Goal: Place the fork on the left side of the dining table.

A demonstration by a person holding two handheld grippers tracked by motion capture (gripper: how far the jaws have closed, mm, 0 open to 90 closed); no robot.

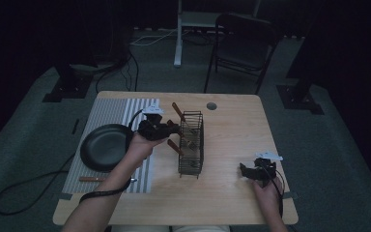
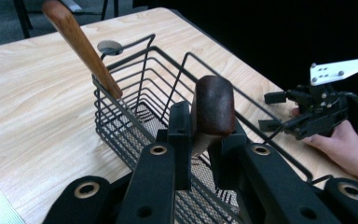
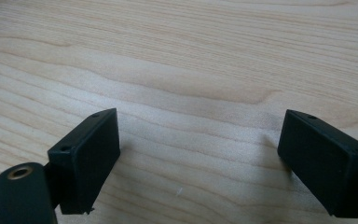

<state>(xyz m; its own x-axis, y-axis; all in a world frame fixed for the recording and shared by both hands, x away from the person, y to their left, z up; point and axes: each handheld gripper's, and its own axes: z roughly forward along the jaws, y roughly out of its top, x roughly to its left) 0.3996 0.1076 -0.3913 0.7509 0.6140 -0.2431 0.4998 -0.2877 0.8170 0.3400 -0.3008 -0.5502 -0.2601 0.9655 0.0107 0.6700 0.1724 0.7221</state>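
A black wire basket (image 1: pixel 192 145) stands on the wooden table (image 1: pixel 232 125) with several wooden-handled utensils leaning in it. My left gripper (image 1: pixel 170 129) reaches it from the left and is shut on a dark brown handle (image 2: pixel 213 109) that sticks up over the basket's rim (image 2: pixel 135 116); both pads press its sides at my left gripper (image 2: pixel 200 135). A lighter wooden handle (image 2: pixel 79 44) leans at the basket's far end. My right gripper (image 1: pixel 251 171) rests low at the table's right front, open, with bare wood between its jaws (image 3: pixel 198 154).
A black frying pan (image 1: pixel 105 146) lies on a grey striped mat (image 1: pixel 111 113) at the left. One wooden-handled utensil (image 1: pixel 101 179) lies on the mat near the front edge. A round grommet (image 1: pixel 211 106) sits at the table's back. A chair (image 1: pixel 244 46) stands beyond.
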